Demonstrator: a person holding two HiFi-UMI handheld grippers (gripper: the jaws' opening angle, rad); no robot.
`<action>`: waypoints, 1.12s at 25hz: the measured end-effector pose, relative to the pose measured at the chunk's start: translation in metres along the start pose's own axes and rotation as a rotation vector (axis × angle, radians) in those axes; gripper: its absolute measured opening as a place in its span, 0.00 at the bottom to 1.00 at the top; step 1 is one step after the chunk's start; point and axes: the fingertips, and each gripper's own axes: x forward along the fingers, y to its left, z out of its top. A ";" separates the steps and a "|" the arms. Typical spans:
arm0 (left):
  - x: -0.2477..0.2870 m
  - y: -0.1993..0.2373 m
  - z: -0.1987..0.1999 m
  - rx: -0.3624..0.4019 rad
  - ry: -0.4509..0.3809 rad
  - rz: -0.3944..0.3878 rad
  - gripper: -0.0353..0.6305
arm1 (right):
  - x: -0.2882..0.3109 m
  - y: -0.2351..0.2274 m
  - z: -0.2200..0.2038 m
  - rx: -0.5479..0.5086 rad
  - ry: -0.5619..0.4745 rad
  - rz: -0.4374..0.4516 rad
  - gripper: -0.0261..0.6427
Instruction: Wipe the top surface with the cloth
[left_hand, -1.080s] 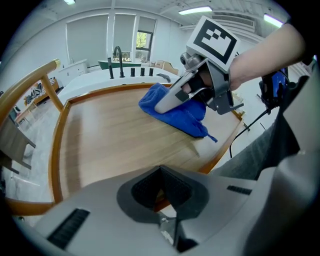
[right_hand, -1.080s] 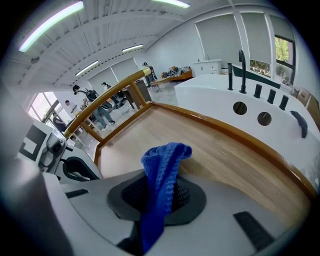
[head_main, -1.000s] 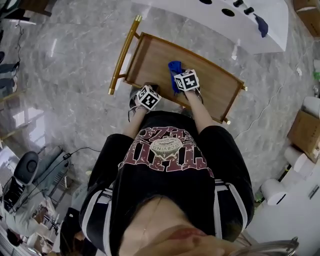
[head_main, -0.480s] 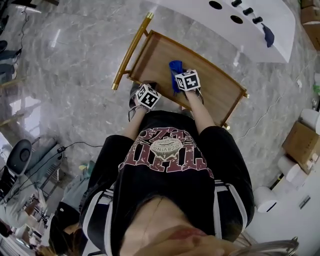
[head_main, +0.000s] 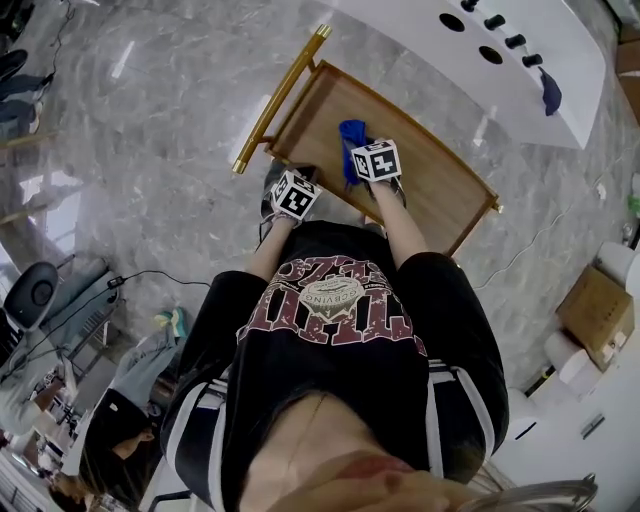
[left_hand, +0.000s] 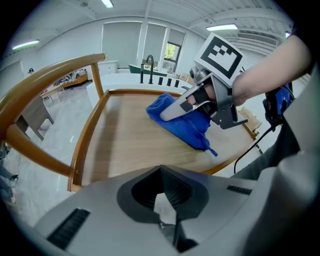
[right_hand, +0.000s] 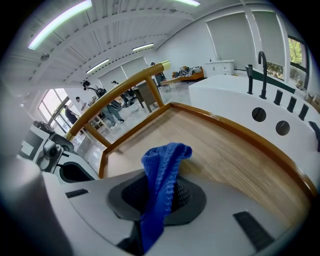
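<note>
Head view: compared with half a second earlier, your left gripper (head_main: 293, 194) remains at the near rim of the wooden top surface (head_main: 440, 190). Your right gripper (head_main: 373, 160) remains over it with the blue cloth (head_main: 350, 135). Only the left gripper view shows that gripper's jaws closed together, empty. Only the right gripper view shows its jaws clamping the cloth (right_hand: 160, 175), bunched above the wood.
</note>
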 end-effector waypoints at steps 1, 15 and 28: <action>0.000 0.000 0.000 0.001 -0.006 0.000 0.12 | 0.003 0.002 0.003 -0.007 0.001 0.005 0.13; 0.000 0.003 0.000 0.003 -0.037 -0.008 0.12 | 0.042 0.040 0.033 -0.109 0.026 0.077 0.13; -0.009 0.005 -0.002 -0.073 -0.085 -0.021 0.12 | 0.067 0.069 0.049 -0.185 0.041 0.116 0.13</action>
